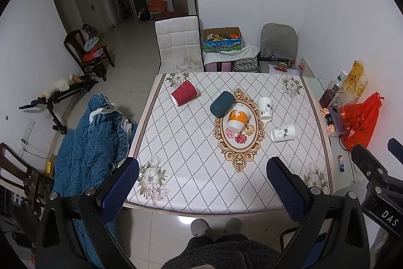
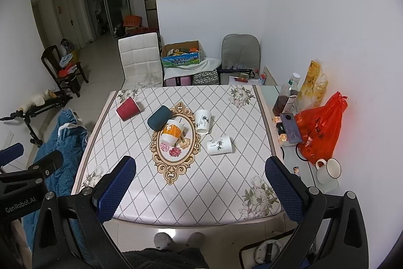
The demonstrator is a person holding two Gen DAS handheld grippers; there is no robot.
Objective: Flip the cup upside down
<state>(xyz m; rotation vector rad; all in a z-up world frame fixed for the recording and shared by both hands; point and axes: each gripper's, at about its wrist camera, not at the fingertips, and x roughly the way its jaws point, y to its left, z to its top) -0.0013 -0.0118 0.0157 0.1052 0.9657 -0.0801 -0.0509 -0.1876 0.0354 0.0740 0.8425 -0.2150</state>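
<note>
task not yet started — five cups (image 1: 238, 117) are lying on their sides on the table (image 1: 191, 183), none inverted. left gripper (image 1: 202, 174) and right gripper (image 2: 200, 174) are hovering near the front edge — jaws apart, holding nothing.

Five cups (image 2: 172, 132) on table (image 2: 226, 198), right gripper (image 2: 200, 169) spread

five cups on table (image 1: 191, 183): two white (image 1: 266, 109) (image 1: 283, 132), one red (image 1: 184, 93), one teal (image 1: 222, 103), one orange-white (image 1: 238, 117).
</note>
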